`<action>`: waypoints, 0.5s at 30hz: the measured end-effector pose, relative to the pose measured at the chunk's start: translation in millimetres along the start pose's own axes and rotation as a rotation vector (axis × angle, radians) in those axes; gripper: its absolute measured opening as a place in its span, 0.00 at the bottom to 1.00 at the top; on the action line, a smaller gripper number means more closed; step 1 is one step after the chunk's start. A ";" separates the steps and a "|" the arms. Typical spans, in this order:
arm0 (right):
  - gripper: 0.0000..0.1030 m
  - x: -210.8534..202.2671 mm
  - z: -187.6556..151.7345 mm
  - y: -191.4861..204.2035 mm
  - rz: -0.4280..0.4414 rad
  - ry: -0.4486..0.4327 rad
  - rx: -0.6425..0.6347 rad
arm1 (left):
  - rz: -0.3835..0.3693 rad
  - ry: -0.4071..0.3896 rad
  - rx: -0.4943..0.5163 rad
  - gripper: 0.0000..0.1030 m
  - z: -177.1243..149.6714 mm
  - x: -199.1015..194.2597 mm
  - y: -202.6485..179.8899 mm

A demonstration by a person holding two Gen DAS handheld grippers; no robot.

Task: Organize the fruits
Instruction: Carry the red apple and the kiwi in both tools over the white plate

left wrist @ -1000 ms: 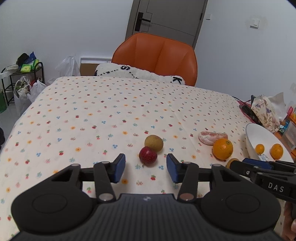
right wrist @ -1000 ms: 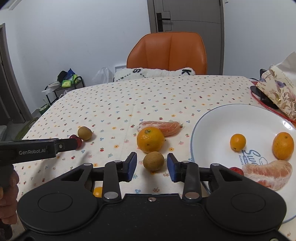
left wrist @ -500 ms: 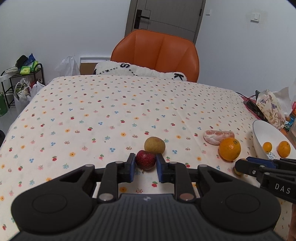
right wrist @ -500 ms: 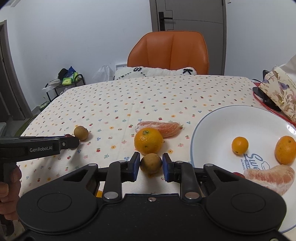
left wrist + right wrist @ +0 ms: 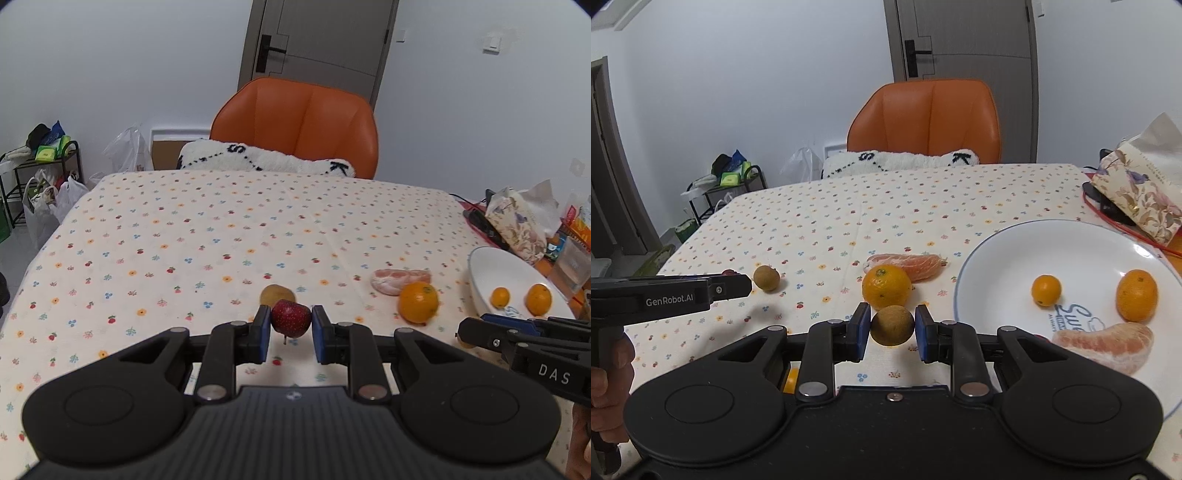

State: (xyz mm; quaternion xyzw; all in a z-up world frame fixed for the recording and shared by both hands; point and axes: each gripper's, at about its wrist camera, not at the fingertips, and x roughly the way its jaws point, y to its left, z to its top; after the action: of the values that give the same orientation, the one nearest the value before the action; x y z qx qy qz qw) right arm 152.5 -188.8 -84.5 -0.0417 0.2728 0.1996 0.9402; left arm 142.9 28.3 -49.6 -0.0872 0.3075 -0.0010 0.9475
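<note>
Presently, the tabletop (image 5: 820,221), under a flower-print cloth, fills both views, with an orange chair (image 5: 299,122) at its far edge and a floral tissue box (image 5: 1141,184) at far right. On the right sits a white plate (image 5: 997,258) holding a peeled citrus segment (image 5: 1104,345), a small orange (image 5: 1137,294) and a smaller kumquat-sized orange (image 5: 1046,290). Left of the plate, on the cloth, a large orange (image 5: 886,287) lies just in front of, possibly touching, another peeled segment (image 5: 908,263). Left gripper (image 5: 288,326): pads closed against a small red fruit (image 5: 291,317), stem pointing down; whether it is clear of the cloth cannot be told. A brown kiwi-like fruit (image 5: 277,294) lies on the cloth just beyond it. Right gripper (image 5: 892,326): pads closed against a round brown fruit (image 5: 892,325), near the plate's left rim and just in front of the large orange. A small orange fruit (image 5: 790,380) shows partly under the right gripper body.
</note>
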 end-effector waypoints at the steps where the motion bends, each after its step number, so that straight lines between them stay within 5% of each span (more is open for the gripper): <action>1: 0.24 -3.0 0.2 -1.1 0.000 -0.005 0.004 | -0.004 -0.004 0.001 0.21 0.2 -2.5 -2.4; 15: 0.24 -51.1 -6.4 -37.6 -0.038 -0.073 0.059 | -0.071 -0.045 0.049 0.21 -0.2 -30.4 -55.0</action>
State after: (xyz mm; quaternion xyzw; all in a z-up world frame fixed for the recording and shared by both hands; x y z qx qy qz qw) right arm 124.9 -242.5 -64.1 -0.0120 0.2435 0.1750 0.9539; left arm 121.0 -24.2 -22.9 -0.0747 0.2826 -0.0404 0.9555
